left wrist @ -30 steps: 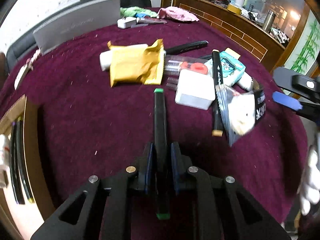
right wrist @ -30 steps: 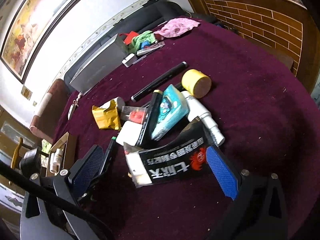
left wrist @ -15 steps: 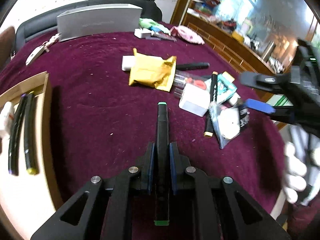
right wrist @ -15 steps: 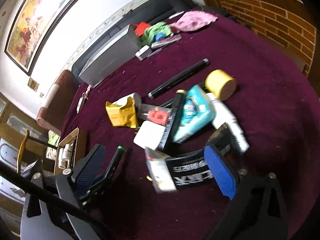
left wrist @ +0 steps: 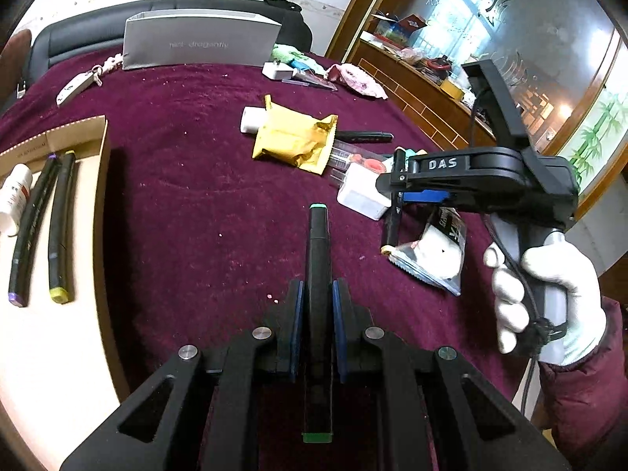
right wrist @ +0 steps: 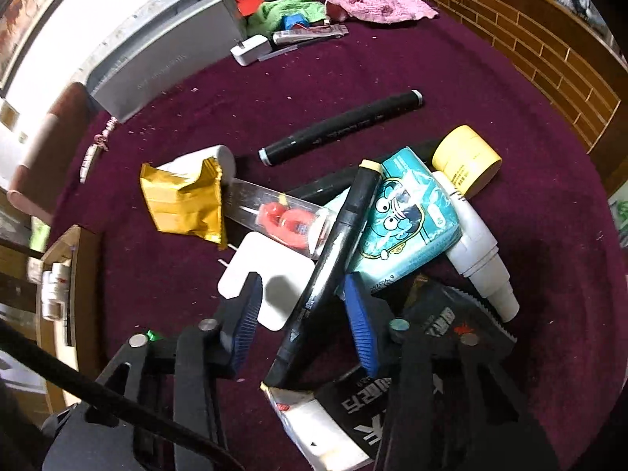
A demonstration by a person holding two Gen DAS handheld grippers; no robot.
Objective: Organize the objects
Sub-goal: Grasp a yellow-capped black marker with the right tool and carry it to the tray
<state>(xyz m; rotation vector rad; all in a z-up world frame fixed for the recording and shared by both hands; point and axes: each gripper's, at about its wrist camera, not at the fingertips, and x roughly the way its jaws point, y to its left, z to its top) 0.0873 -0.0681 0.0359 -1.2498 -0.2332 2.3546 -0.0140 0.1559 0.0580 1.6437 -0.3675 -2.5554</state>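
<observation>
My left gripper is shut on a black marker with green ends and holds it above the maroon cloth. A cardboard tray at the left holds two black markers and a small white bottle. My right gripper is open, its blue pads on either side of a black marker with a yellow end in the pile. It also shows in the left wrist view, over the pile.
The pile holds a gold pouch, white box, teal tissue pack, yellow roll, white bottle, another black marker and a black packet. A grey box and cloths lie at the back.
My left gripper has swung left with the green marker, bringing the tray into view. My right gripper has come down over the pile, straddling the yellow-ended marker.
</observation>
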